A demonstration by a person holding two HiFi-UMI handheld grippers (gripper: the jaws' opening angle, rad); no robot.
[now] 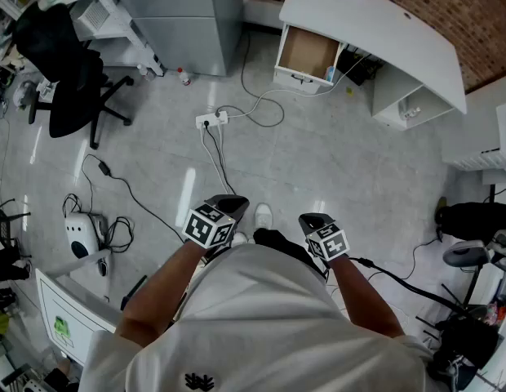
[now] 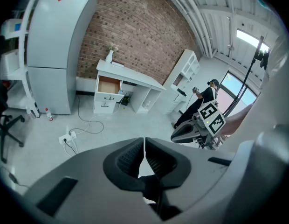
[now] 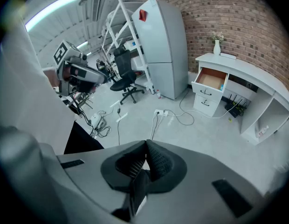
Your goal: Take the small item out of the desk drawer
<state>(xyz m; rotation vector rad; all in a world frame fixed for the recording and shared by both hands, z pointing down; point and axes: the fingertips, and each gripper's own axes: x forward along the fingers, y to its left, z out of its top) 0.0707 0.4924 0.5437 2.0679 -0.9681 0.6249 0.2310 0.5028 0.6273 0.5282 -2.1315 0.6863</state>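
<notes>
A white desk (image 1: pixel 375 23) stands far ahead by the brick wall, its top drawer (image 1: pixel 308 52) pulled open. The drawer's brown inside shows no small item that I can make out from here. The same open drawer appears in the left gripper view (image 2: pixel 108 85) and the right gripper view (image 3: pixel 211 79). My left gripper (image 1: pixel 228 202) and right gripper (image 1: pixel 312 220) hang in front of my body, well short of the desk. Both are shut with nothing between their jaws, as the left gripper (image 2: pixel 144 146) and right gripper (image 3: pixel 146 146) show close up.
A power strip (image 1: pixel 212 120) with trailing cables lies on the floor between me and the desk. A black office chair (image 1: pixel 69 88) stands at left beside a grey cabinet (image 1: pixel 184 15). A white device (image 1: pixel 80 232) with cords lies near left. Another person (image 2: pixel 205 96) stands far right.
</notes>
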